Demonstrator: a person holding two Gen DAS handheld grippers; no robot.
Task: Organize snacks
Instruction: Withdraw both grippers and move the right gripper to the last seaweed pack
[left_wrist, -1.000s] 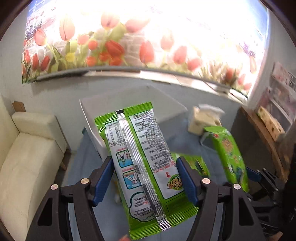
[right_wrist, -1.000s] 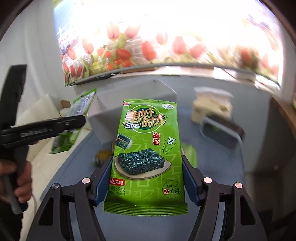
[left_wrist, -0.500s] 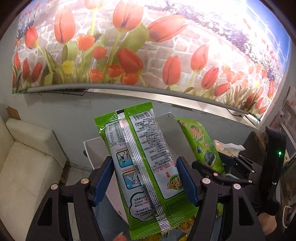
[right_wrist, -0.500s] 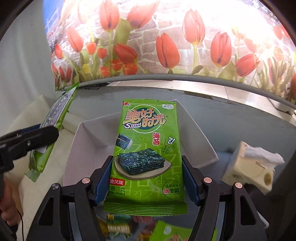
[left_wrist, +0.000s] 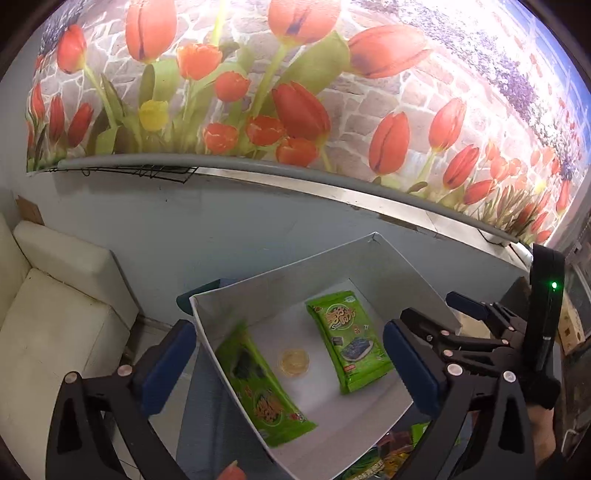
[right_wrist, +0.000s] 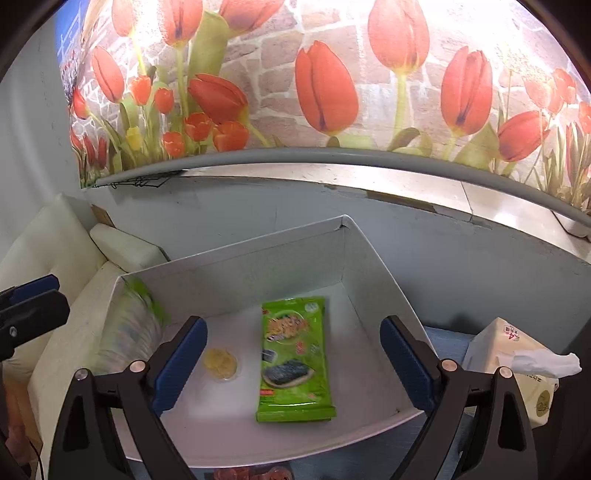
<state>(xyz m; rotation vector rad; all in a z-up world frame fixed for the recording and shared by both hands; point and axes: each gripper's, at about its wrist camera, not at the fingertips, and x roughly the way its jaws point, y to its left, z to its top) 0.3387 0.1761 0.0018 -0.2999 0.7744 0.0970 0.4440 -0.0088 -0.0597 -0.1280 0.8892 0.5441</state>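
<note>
A white open box (left_wrist: 280, 284) (right_wrist: 236, 262) sits below both grippers. A green seaweed snack packet (left_wrist: 349, 339) (right_wrist: 293, 360) lies flat on the box floor. A second green packet (left_wrist: 264, 387) leans along the box's left wall; in the right wrist view it is a motion-blurred shape (right_wrist: 129, 328). A small round yellow snack (left_wrist: 294, 362) (right_wrist: 220, 363) lies between them. My left gripper (left_wrist: 288, 365) is open and empty above the box. My right gripper (right_wrist: 291, 363) is open and empty above the box and also shows in the left wrist view (left_wrist: 480, 332).
A tissue box (right_wrist: 513, 369) stands right of the white box. A cream sofa (left_wrist: 55, 314) is on the left. More snack packets (left_wrist: 391, 454) lie at the near edge below the box. A tulip mural wall (left_wrist: 295, 92) with a ledge is behind.
Both grippers have opened and let go of their green packets, which now lie in the white box. The left packet is still settling against the left wall.
</note>
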